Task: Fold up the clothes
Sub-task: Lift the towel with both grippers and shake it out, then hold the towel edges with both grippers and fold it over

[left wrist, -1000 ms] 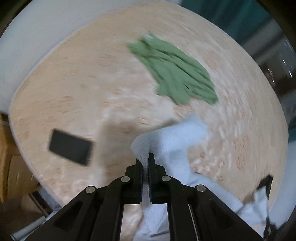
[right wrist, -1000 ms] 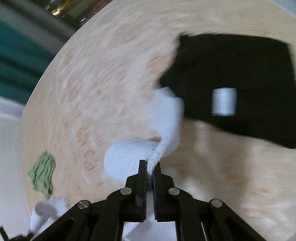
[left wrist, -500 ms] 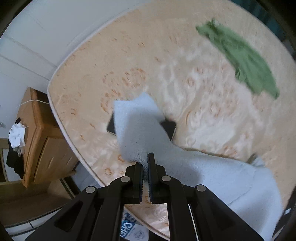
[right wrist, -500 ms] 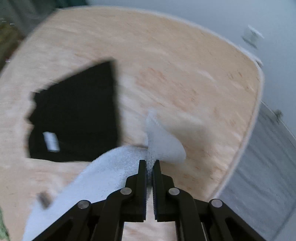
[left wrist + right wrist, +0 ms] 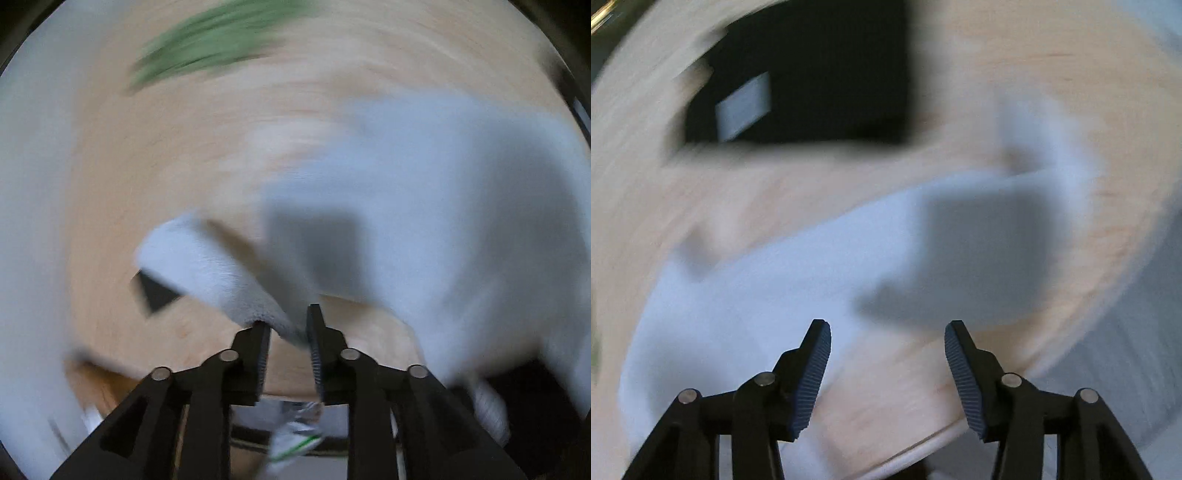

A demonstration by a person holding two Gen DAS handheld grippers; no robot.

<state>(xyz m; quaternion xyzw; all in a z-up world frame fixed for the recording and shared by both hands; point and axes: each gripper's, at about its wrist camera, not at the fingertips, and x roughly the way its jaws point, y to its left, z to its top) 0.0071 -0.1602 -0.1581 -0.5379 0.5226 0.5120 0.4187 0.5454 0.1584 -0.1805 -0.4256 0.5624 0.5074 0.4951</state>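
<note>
Two hand-held grippers point down over a round, pale wooden table [image 5: 871, 417], and both views are heavily smeared by motion. No writing can be read anywhere: the only label in sight is a blank-looking white tag [image 5: 743, 106] on a folded black garment [image 5: 820, 74] lying at the upper left of the right wrist view, and the blur leaves any print on it illegible.

The left gripper [image 5: 288, 321] has just been opening. Its jaws stand a little apart, and a rolled corner of the white towel [image 5: 443, 206] lies between the fingertips, close against the left finger [image 5: 258, 343]; the pads do not visibly press on it. The rest of the towel spreads across the table up and to the right of that gripper, with a square shadow on it. A small dark flat object [image 5: 157, 291] pokes out from under the rolled corner at the left, and a green cloth [image 5: 210, 40] is a blurred streak near the table's far edge.

The right gripper [image 5: 886, 332] has also just been opening. Its jaws are wide apart with nothing between them, and the towel lies flat on the table beneath and to the left of the blue ribbed pads [image 5: 812, 380].
</note>
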